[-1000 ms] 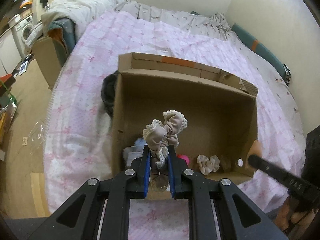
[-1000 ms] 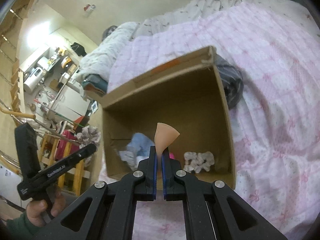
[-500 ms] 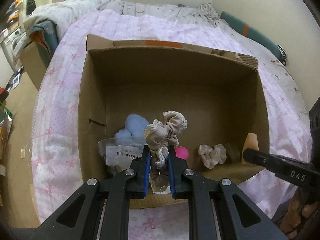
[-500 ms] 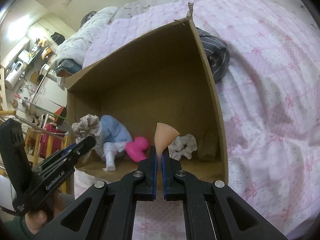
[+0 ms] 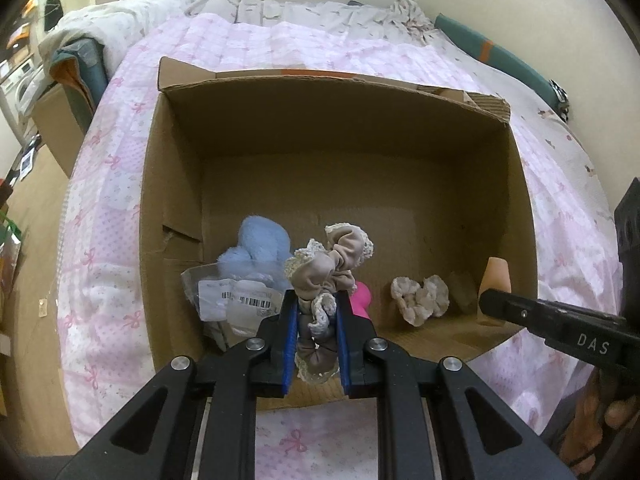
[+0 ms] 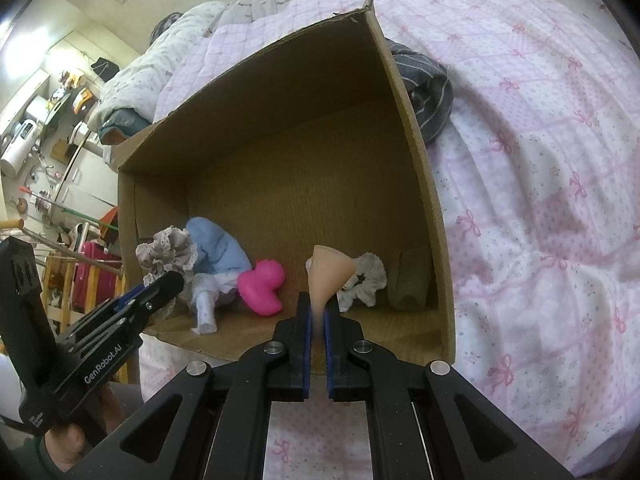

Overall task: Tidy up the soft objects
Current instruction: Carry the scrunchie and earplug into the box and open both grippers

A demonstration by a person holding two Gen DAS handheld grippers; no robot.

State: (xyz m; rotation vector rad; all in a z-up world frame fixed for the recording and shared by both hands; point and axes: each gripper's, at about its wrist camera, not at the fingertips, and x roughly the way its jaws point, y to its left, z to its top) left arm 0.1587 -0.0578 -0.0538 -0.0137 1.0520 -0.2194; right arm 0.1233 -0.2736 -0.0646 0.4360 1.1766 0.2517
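An open cardboard box stands on a pink quilted bed. My left gripper is shut on a beige lace-edged scrunchie, held over the box's near left part. My right gripper is shut on a peach cone-shaped soft piece at the box's near right. On the box floor lie a blue plush, a pink soft toy, a pale scrunchie and a bagged white item.
A dark striped garment lies on the quilt behind the box's right wall. Rolled bedding is heaped at the bed's far end. Another cardboard box and cluttered shelves stand off the bed's left side.
Both grippers have come down and closer to the box, which now fills each view. The scrunchie and the peach piece stay clamped. Little moved over the last half second.
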